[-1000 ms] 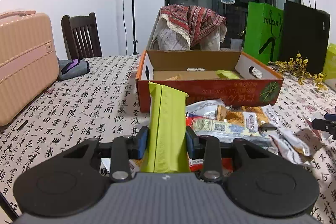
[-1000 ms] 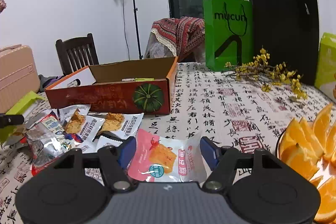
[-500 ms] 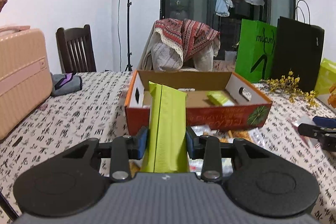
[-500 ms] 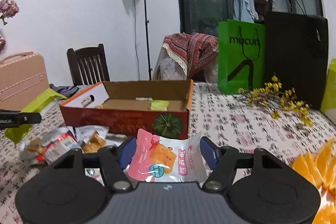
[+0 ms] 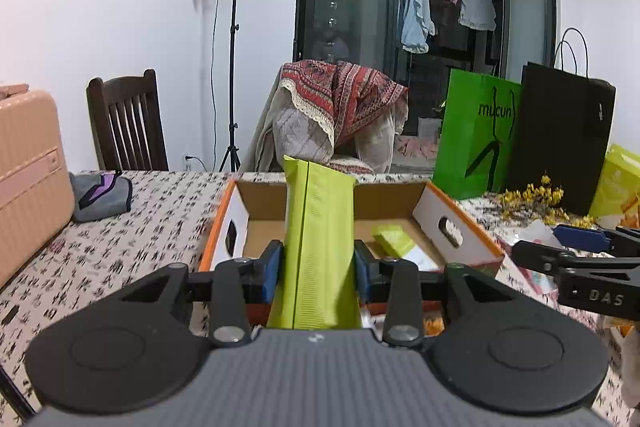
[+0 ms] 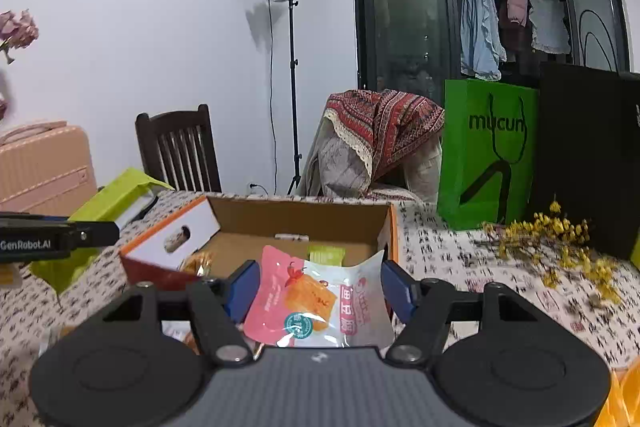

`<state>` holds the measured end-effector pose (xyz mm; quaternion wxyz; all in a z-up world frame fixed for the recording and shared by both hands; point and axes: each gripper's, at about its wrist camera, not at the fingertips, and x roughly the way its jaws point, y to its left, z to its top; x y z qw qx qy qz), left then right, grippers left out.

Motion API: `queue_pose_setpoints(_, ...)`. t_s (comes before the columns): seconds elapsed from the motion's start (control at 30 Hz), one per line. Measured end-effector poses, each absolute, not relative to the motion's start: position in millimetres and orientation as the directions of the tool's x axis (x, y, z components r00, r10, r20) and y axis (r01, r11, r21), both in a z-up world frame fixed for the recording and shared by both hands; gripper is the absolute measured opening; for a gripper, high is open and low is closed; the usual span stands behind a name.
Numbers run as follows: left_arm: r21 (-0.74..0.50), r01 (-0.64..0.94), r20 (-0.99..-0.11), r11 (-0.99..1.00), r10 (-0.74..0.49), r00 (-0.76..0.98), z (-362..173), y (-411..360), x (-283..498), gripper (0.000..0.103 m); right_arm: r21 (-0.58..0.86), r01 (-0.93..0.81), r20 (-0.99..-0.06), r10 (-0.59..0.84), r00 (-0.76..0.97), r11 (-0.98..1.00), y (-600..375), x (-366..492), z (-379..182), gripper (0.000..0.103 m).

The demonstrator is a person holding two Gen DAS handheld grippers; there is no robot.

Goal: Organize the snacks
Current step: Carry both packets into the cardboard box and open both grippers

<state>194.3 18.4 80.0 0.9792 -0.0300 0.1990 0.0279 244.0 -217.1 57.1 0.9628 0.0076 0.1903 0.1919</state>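
Note:
My left gripper [image 5: 316,269] is shut on a tall lime-green snack pack [image 5: 318,227], held upright in front of the open cardboard box [image 5: 456,227]. A small green packet [image 5: 394,241] lies inside the box. My right gripper [image 6: 320,283] is shut on a pink and clear snack pouch [image 6: 316,301], just before the same box [image 6: 172,239]. In the right wrist view the left gripper [image 6: 88,231] with its green pack [image 6: 116,199] shows at the left edge. In the left wrist view the right gripper [image 5: 576,247] shows at the right.
The table [image 5: 152,227] has a calligraphy-print cloth. A pink suitcase [image 5: 28,179] stands at the left, a grey pouch [image 5: 100,195] beside it. A green bag [image 6: 488,155], a black bag [image 6: 588,159] and yellow flowers [image 6: 560,243] stand at the right. Orange slices [image 6: 624,399] sit at the lower right.
Both grippers have risen and moved toward the box with their packs still held. The loose snacks in front of the box have dropped almost out of view; the box's inside now shows.

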Motion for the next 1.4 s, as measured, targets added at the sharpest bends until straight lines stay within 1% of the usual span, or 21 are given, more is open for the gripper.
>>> queue_pose_setpoints(0.17, -0.049, -0.075, -0.381, 0.996, 0.051, 0.923, 89.1, 15.2, 215.2, 0.037, 0.082, -0.359, -0.364, 0.363, 0.858, 0.930, -205.7, 270.3, 65.9, 0.066)
queue_pose_setpoints(0.47, -0.062, -0.132, -0.388, 0.989, 0.098, 0.916, 94.6, 21.4, 263.9, 0.037, 0.104, -0.324, -0.396, 0.338, 0.854, 0.940, -184.0, 323.3, 66.9, 0.066)
queue_pose_setpoints(0.63, -0.074, -0.169, -0.402, 0.983, 0.125, 0.907, 83.3, 29.1, 290.1, 0.037, 0.138, -0.298, -0.406, 0.329, 0.853, 0.944, -176.2, 345.5, 58.1, 0.066)
queue_pose_setpoints(0.73, -0.055, -0.183, -0.399, 0.982, 0.146, 0.905, 73.3, 33.2, 299.9, 0.037, 0.139, -0.297, -0.397, 0.328, 0.857, 0.945, -173.6, 351.0, 48.7, 0.066)
queue_pose_setpoints(0.93, -0.053, -0.209, -0.409, 0.977, 0.169, 0.897, 53.0, 41.4, 312.9, 0.037, 0.146, -0.301, -0.383, 0.334, 0.861, 0.942, -169.5, 360.3, 25.9, 0.066)
queue_pose_setpoints(1.07, -0.045, -0.194, -0.427, 0.980, 0.157, 0.890, 43.9, 42.3, 319.3, 0.038, 0.128, -0.317, -0.383, 0.341, 0.859, 0.940, -167.2, 363.3, 18.5, 0.065)
queue_pose_setpoints(1.17, -0.041, -0.186, -0.425, 0.982, 0.152, 0.893, 39.5, 41.6, 319.0, 0.040, 0.115, -0.324, -0.383, 0.343, 0.858, 0.939, -167.1, 363.6, 16.0, 0.066)
queue_pose_setpoints(1.2, -0.041, -0.186, -0.422, 0.982, 0.152, 0.894, 39.3, 41.6, 319.2, 0.043, 0.110, -0.328, -0.385, 0.344, 0.856, 0.938, -167.1, 363.6, 15.0, 0.068)
queue_pose_setpoints(1.23, -0.043, -0.187, -0.415, 0.981, 0.153, 0.897, 39.6, 41.8, 318.7, 0.047, 0.112, -0.326, -0.388, 0.343, 0.856, 0.939, -167.6, 363.6, 14.5, 0.074)
queue_pose_setpoints(1.27, -0.046, -0.187, -0.407, 0.981, 0.152, 0.901, 40.1, 42.2, 317.0, 0.063, 0.123, -0.326, -0.389, 0.348, 0.853, 0.937, -169.4, 364.3, 14.0, 0.081)
queue_pose_setpoints(1.3, -0.046, -0.195, -0.399, 0.980, 0.160, 0.903, 41.0, 42.6, 316.3, 0.084, 0.136, -0.330, -0.392, 0.357, 0.848, 0.934, -170.7, 363.8, 13.8, 0.083)
queue_pose_setpoints(1.33, -0.043, -0.211, -0.389, 0.977, 0.178, 0.904, 41.7, 42.0, 315.1, 0.093, 0.147, -0.335, -0.395, 0.366, 0.842, 0.930, -172.0, 364.4, 14.1, 0.086)
queue_pose_setpoints(1.37, -0.041, -0.231, -0.373, 0.972, 0.199, 0.906, 42.6, 41.8, 313.4, 0.103, 0.156, -0.337, -0.399, 0.371, 0.838, 0.929, -172.8, 365.1, 14.3, 0.092)
queue_pose_setpoints(1.4, -0.041, -0.242, -0.357, 0.969, 0.212, 0.910, 43.4, 41.5, 311.1, 0.103, 0.163, -0.335, -0.404, 0.372, 0.836, 0.928, -173.7, 366.4, 14.2, 0.097)
